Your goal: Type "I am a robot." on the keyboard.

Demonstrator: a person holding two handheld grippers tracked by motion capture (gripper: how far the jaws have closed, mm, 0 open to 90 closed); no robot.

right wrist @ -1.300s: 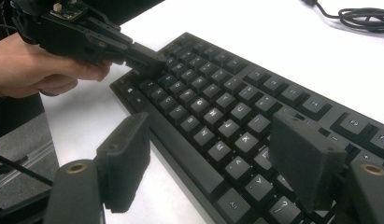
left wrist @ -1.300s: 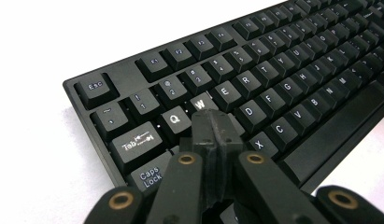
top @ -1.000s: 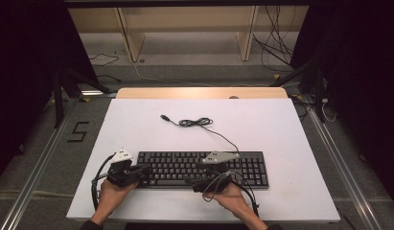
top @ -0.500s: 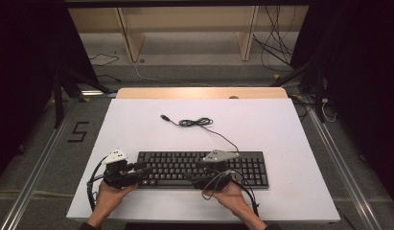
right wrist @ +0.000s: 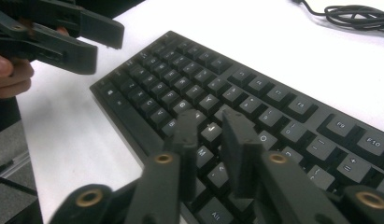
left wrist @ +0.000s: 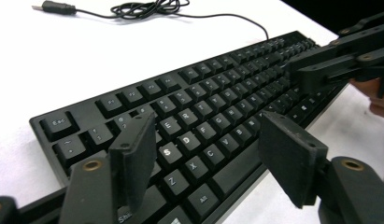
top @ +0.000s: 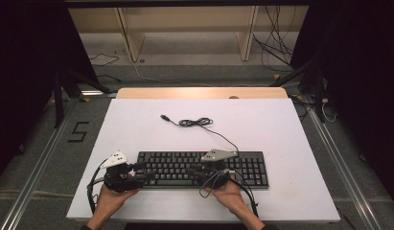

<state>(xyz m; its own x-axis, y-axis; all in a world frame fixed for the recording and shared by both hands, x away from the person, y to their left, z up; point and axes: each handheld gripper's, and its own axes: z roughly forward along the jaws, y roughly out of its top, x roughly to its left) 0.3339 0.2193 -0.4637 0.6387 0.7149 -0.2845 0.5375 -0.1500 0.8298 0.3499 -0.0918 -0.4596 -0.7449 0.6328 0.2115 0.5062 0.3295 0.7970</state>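
Two pairs of jaws hover over the flat black plastic keyboard (top: pixel 202 168) lying near the white surface's (top: pixel 281 124) front edge: left gripper (left wrist: pixel 206 161) released, just opening wide above its left-end keys; right gripper (right wrist: pixel 213 140) just closing, narrowly parted, grasping nothing, mid-board.

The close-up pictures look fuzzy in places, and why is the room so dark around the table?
Left gripper view: the keyboard is sharp mid-frame, while the near tool blurs. Right gripper view: soft throughout, the keys dim and the table glaring white. High view: light falls on the table, and the surroundings stay black.
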